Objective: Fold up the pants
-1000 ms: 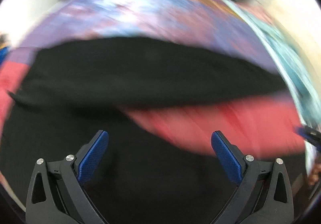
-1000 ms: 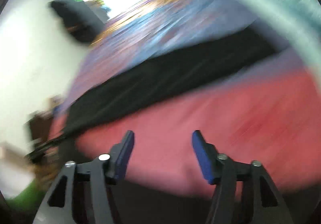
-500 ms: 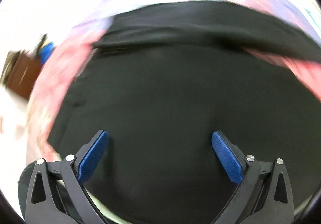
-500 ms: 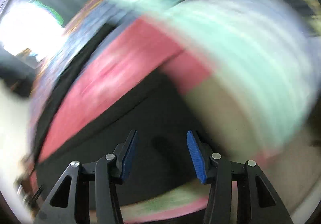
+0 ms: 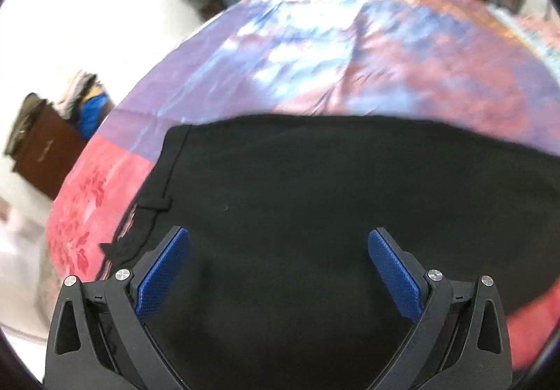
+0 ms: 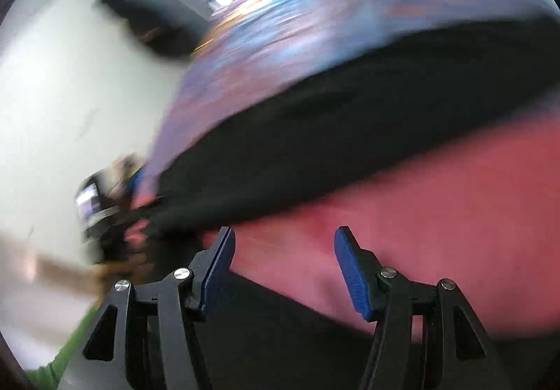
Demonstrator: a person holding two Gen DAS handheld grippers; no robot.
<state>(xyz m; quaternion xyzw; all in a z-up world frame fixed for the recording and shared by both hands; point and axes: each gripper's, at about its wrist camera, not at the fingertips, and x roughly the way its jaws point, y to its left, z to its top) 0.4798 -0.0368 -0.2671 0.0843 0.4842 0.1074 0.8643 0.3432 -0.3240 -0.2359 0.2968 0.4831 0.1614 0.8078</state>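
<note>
**Pants laid flat, no fold confirmed yet – both grippers empty**

Location: black pants (image 5: 332, 201) lie spread on the bed, over a red sheet (image 5: 87, 201) with a purple-blue cover (image 5: 315, 50) beyond. Waistband end w/ belt loop sits at the left in the left wrist view; the legs run off to the right. In the right wrist view the pants (image 6: 350, 131) show as one dark band across the bed, w/ more black cloth low in frame; that view is blurred, so whether this is the same garment doubled over cannot be told.

Grippers: left gripper (image 5: 278, 260) hangs over the waist area, jaws wide apart, nothing between the pads. Right gripper (image 6: 283, 257) sits over red sheet, jaws apart and just been opening, nothing between them.

Progress, judged: early. Cloth looks smooth, roughly aligned, i.e. prep/flattening appears done. No crisp fold edge visible, no stacked layers I can confirm.

Left to do, judged: grasp waistband and hem ends, bring the ends together, repeat to a compact stack, tidy edges.

Risk: dark cloth hides layers; pinching one layer only is likely.
</note>
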